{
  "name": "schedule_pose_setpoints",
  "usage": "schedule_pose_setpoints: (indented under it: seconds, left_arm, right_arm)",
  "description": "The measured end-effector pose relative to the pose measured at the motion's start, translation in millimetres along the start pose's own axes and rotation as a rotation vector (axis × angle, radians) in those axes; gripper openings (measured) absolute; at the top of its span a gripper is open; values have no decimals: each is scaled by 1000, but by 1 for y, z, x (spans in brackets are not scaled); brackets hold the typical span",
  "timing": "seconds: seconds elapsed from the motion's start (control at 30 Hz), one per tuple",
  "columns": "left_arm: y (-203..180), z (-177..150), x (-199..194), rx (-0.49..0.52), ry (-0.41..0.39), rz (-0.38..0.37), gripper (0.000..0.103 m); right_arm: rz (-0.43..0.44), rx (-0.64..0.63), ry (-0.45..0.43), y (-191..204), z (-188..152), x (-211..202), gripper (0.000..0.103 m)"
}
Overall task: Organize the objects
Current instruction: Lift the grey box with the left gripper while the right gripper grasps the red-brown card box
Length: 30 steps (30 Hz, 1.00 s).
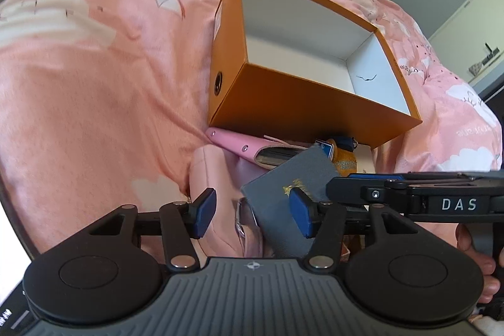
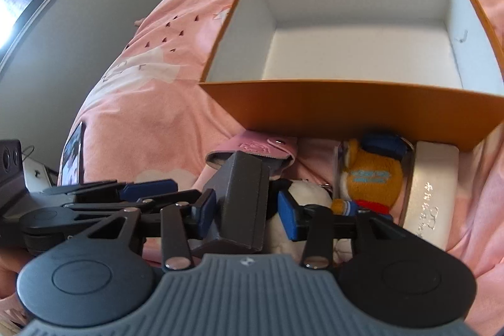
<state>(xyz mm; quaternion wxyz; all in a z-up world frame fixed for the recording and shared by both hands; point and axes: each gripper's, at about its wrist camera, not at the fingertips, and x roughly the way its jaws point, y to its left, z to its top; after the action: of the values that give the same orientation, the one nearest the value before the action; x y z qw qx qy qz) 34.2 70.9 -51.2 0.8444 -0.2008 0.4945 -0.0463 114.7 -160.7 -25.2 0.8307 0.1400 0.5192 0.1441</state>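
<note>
An open orange box [image 1: 283, 96] with a white inside stands on the pink bedspread; it also shows in the right wrist view [image 2: 346, 112]. Before it lie a pink wallet [image 1: 239, 144], a grey box [image 1: 283, 194], an orange plush toy [image 2: 371, 178], a white plush [image 2: 302, 194] and a white case [image 2: 431, 191]. My left gripper [image 1: 252, 213] is open, its right pad against the grey box. My right gripper [image 2: 247, 213] is open around the grey box [image 2: 242, 200], with a gap on the right side. The left gripper [image 2: 148, 188] shows beside it.
The pink bedspread [image 1: 94, 84] covers everything around the box. A pink cloth [image 1: 208, 178] and clear glasses [image 1: 242, 219] lie under the left gripper. A phone [image 2: 74, 156] lies at the bed's left edge. A grey wall and a window are at the far left.
</note>
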Motion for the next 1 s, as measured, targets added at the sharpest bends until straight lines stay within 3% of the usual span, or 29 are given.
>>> schedule_pose_setpoints:
  seconds: [0.07, 0.33, 0.47, 0.6, 0.73, 0.8, 0.9, 1.0]
  left_arm:
    - [2, 0, 3, -28, 8, -22, 73]
    - [7, 0, 15, -100, 73, -108, 76]
    - [7, -2, 21, -124, 97, -153, 87]
    - [4, -1, 30, -137, 82, -158, 88]
    - [4, -3, 44, -157, 114, -232, 88]
    - [6, -3, 43, -178, 95, -240, 82]
    - [6, -2, 37, -176, 74, -263, 64]
    - [-1, -1, 32, -145, 63, -260, 60]
  right_arm:
    - [-22, 14, 0, -4, 0, 1, 38]
    - [-16, 69, 7, -22, -6, 1, 38]
    - [-2, 104, 3, -30, -9, -1, 38]
    - [0, 131, -7, -36, -11, -2, 38]
    - [-3, 143, -19, -40, -11, -3, 38]
    - [-7, 146, -24, -41, -11, -4, 38]
    - [-10, 153, -27, -44, -11, -5, 38]
    - [-10, 142, -24, -44, -11, -7, 38]
